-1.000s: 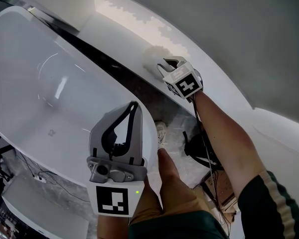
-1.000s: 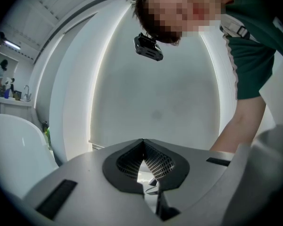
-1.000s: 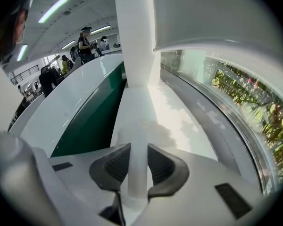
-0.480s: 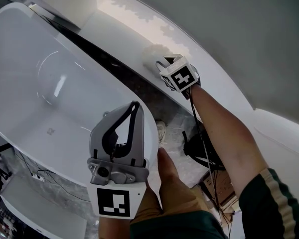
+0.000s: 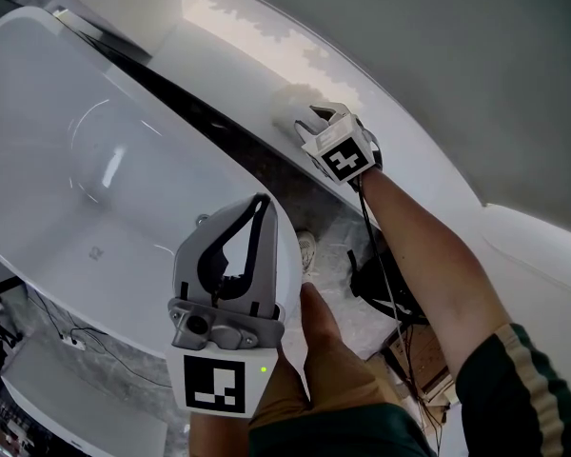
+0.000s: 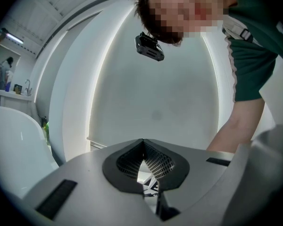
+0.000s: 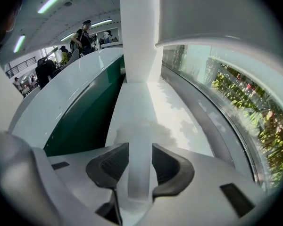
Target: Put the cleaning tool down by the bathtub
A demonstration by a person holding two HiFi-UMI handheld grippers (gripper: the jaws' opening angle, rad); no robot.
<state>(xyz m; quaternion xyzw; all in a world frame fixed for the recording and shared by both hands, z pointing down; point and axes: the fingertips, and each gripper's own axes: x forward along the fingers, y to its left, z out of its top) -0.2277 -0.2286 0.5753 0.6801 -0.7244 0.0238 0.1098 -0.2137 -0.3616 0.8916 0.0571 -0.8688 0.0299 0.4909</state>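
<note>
The cleaning tool, a white fluffy head (image 5: 293,104) on a white handle, lies on the white ledge (image 5: 228,50) beside the bathtub (image 5: 86,150). My right gripper (image 5: 316,120) is low over the ledge at the handle end. In the right gripper view the handle (image 7: 140,173) runs between the two pads and the fluffy head (image 7: 142,128) rests on the ledge ahead. The right gripper (image 7: 140,157) has its jaws opening, the pads just off the handle. My left gripper (image 5: 256,204) points up over the tub rim, its fingertips meeting and empty (image 6: 143,144).
A dark gap (image 5: 219,127) separates tub and ledge. On the floor below are a shoe (image 5: 307,251) and a black bundle with cables (image 5: 381,288). A white pillar (image 7: 139,32) stands at the ledge's far end, glass with greenery (image 7: 236,93) to its right, people (image 7: 82,36) far left.
The right gripper settled slightly lower over the ledge, with the tool's head resting there. The left gripper has hardly moved.
</note>
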